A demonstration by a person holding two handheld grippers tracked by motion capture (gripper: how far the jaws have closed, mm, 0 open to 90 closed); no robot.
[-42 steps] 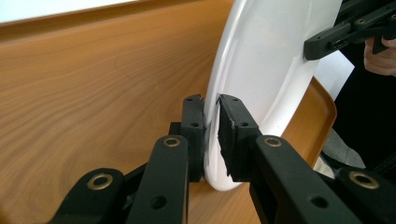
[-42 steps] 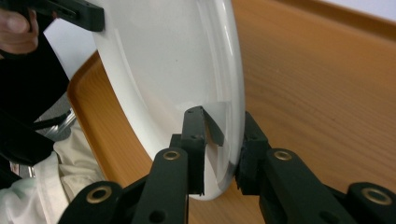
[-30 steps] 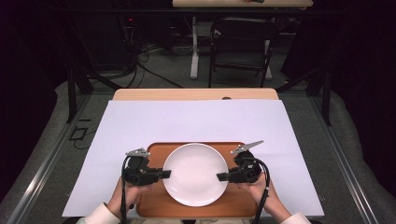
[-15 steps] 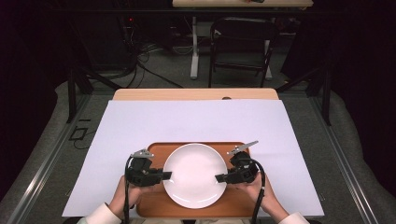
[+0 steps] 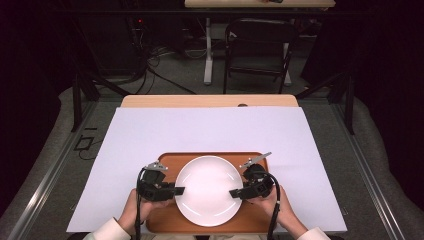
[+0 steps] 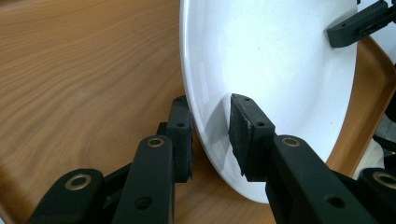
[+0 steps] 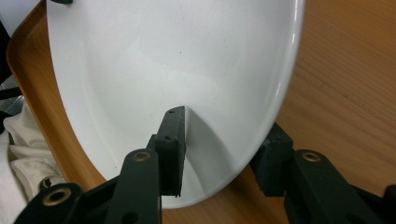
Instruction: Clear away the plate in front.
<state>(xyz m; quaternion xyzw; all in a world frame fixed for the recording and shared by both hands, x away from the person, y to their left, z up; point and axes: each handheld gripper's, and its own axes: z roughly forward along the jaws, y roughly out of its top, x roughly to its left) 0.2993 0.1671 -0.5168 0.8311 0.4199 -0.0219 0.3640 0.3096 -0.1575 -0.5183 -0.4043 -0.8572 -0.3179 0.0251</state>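
A white plate lies flat on a wooden tray, which sits at the near edge of the worktop on its white sheet. The left claw straddles the plate's left rim and the right claw its right rim. In the left gripper view the rim runs between the two pads with a visible gap on each side, and the right gripper view shows the same. Both claws have just been opening and now stand loose around the rim, not pressing on it. This looks like the release step, with the plate set down on the tray. The next move likely calls for drawing each claw straight outward, level with the tray, so the lower jaws slide out without tipping the plate.
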